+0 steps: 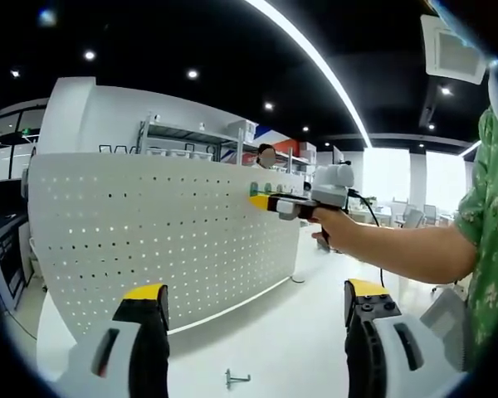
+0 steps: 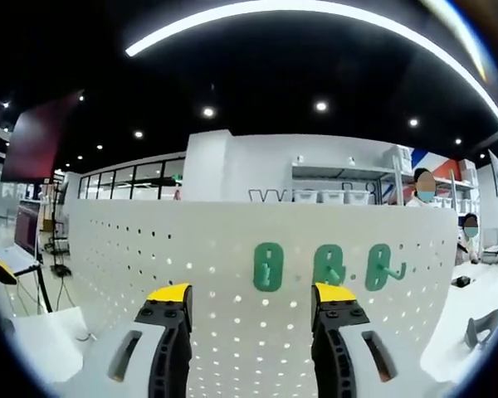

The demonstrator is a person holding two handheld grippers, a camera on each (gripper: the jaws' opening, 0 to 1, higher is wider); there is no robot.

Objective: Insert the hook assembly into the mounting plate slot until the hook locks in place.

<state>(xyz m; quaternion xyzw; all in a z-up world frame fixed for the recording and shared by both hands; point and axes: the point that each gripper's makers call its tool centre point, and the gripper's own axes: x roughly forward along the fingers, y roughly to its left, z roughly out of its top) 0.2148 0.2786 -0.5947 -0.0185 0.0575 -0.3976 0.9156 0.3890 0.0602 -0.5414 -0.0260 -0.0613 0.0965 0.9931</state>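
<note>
White pegboard (image 2: 257,332) is standing upright on the surface (image 1: 290,348), carrying three green hooks (image 2: 328,267) near its top edge. My right hand-held gripper (image 2: 251,303) is hovering before it, jaws apart, empty. My left hand-held gripper (image 1: 251,303) is likewise gaping; a loose hook (image 1: 236,379) is lying below.

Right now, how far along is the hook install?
Three green hooks already hang on the white pegboard. The right gripper faces them with its jaws open, holding nothing. A metal hook lies on the table ahead of the open left gripper; it is not yet picked up.
</note>
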